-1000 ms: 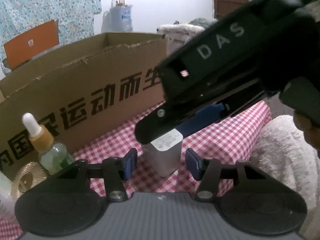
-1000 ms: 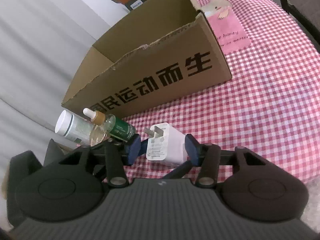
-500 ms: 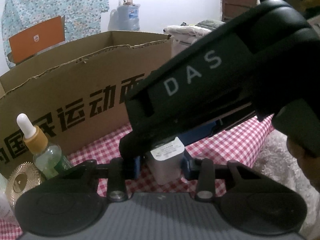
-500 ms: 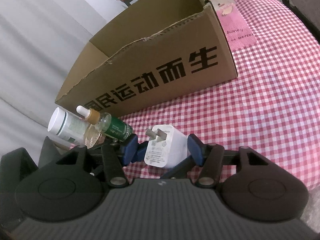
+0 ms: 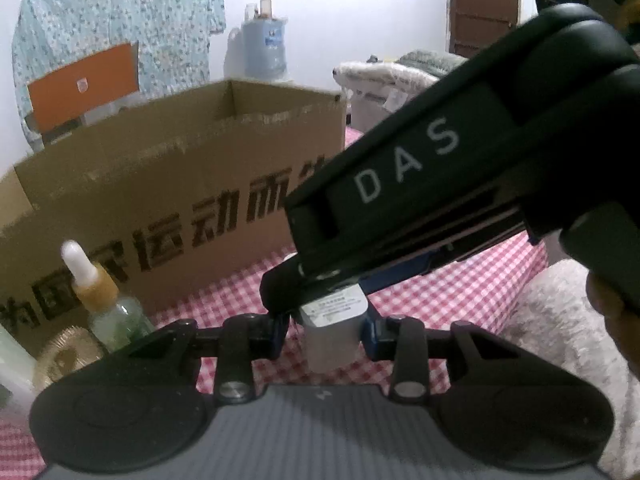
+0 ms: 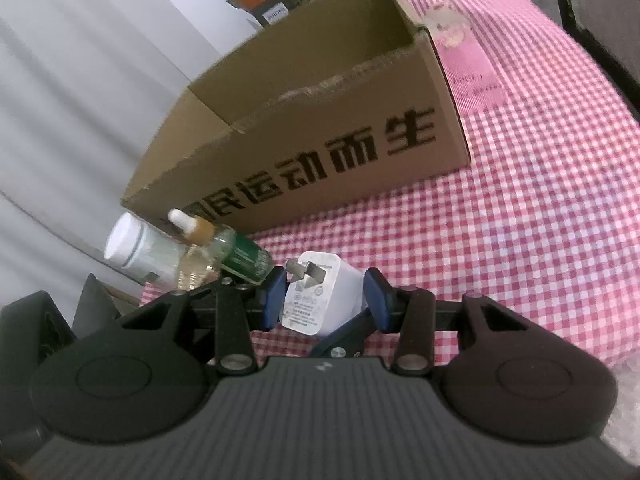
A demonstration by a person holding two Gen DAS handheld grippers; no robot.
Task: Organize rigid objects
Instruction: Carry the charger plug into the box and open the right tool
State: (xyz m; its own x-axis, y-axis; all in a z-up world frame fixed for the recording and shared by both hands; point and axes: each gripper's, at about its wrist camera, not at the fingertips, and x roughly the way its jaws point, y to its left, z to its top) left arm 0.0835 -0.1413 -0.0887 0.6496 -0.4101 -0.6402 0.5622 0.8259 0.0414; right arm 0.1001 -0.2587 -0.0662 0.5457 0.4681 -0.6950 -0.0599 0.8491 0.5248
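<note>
A white plug charger (image 5: 334, 330) sits between the pads of my left gripper (image 5: 325, 330), which is shut on it. The same charger (image 6: 320, 296) shows in the right wrist view with its prongs up-left, between the blue pads of my right gripper (image 6: 325, 299), which touch its sides. The right gripper's black body (image 5: 440, 184) crosses the left wrist view above the charger. An open cardboard box (image 6: 320, 128) with black lettering stands just behind; it also shows in the left wrist view (image 5: 160, 200).
A dropper bottle (image 5: 104, 300), a gold round lid (image 5: 68, 354) and a white bottle (image 6: 136, 248) stand to the left by the box. A red checked cloth (image 6: 540, 200) covers the table. A white fluffy fabric (image 5: 560, 340) lies at the right.
My left gripper has closed from open onto the charger. The right gripper's pads have drawn in to the charger's sides. Both views have risen slightly, showing more of the box opening.
</note>
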